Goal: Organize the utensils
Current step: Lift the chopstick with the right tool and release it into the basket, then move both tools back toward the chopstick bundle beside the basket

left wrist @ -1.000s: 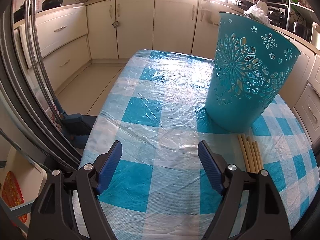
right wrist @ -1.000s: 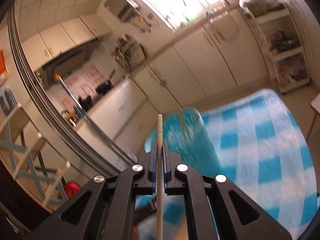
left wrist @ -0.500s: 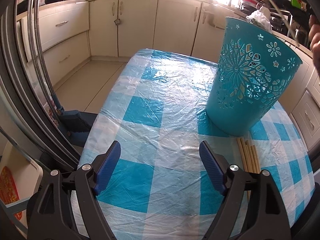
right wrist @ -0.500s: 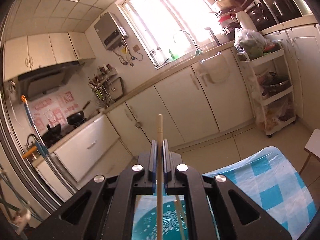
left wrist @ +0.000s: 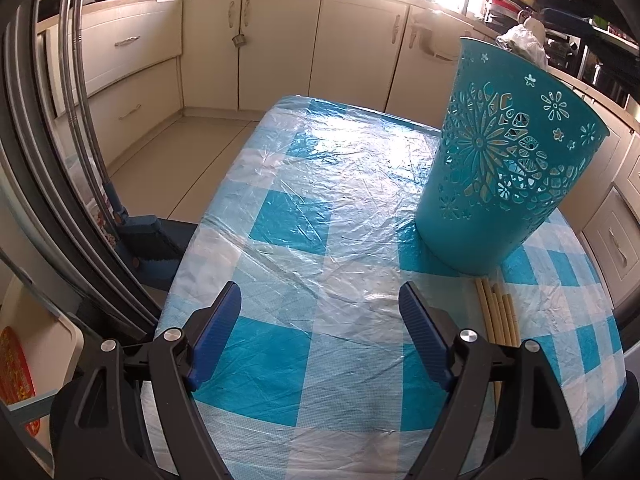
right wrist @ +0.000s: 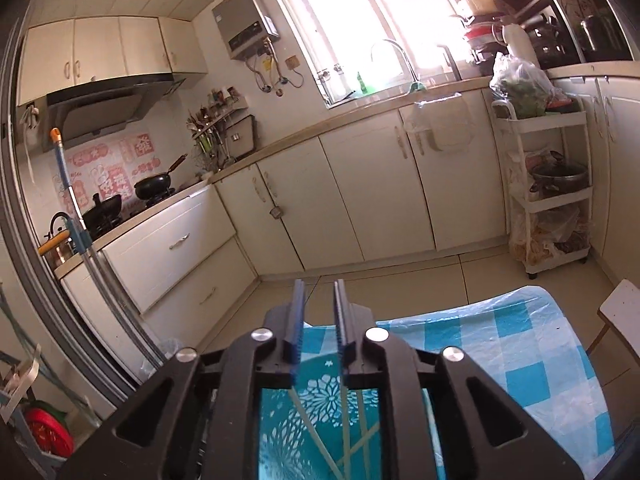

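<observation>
Blue-padded left tongs: black frame, jaws spread wide and empty, poised above the desk's near half.
Desk: covered by a blue-and-white checked cloth under crinkled clear plastic film.
Loose utensils: a bundle of pale wooden chopsticks lies flat on the desk, just beside the right pad of the left tongs; their far ends stop close to the foot of the basket.
Container: a teal plastic basket with cut-out flower patterns stands upright on the desk's right side.
Right tongs: black frame with blue pads, held above the basket mouth; jaws narrowly parted and opening, nothing between the pads.
Stored utensils: several pale chopsticks lean crossed inside the basket, seen beneath the right tongs.
Floor: beige tiles beyond the desk's far edge.
Background: cream kitchen cabinets under a bright window; a white tiered rack carrying pots and bags at far right.
</observation>
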Demonstrator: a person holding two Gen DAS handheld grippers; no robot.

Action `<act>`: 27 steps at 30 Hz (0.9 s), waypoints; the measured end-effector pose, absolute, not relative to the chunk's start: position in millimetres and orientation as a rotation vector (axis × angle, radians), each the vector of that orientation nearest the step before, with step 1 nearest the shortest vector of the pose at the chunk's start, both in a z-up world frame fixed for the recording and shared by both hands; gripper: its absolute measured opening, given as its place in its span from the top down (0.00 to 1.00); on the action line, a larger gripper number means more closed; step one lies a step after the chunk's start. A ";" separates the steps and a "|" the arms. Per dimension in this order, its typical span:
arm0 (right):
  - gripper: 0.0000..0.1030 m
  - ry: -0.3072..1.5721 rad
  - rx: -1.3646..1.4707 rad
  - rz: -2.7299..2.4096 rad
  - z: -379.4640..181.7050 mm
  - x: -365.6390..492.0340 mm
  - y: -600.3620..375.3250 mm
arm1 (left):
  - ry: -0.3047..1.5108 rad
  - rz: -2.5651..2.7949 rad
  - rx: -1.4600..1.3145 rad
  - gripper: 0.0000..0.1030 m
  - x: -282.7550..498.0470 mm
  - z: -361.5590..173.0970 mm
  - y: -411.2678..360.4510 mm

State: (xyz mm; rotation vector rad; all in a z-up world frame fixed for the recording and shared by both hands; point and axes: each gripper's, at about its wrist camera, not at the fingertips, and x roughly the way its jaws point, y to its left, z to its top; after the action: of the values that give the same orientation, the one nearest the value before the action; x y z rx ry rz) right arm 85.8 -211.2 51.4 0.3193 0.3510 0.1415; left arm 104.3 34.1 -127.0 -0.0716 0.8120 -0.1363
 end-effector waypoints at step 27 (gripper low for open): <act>0.82 0.898 0.197 0.065 -121.9 13.1 -181.9 | 0.816 -0.122 -0.088 0.24 104.0 -128.4 37.4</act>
State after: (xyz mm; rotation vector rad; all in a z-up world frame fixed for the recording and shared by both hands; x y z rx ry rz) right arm 13.1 -181.9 -121.9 0.1968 0.8984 0.0651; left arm 104.0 37.4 -128.4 -0.0884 0.8164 -0.1218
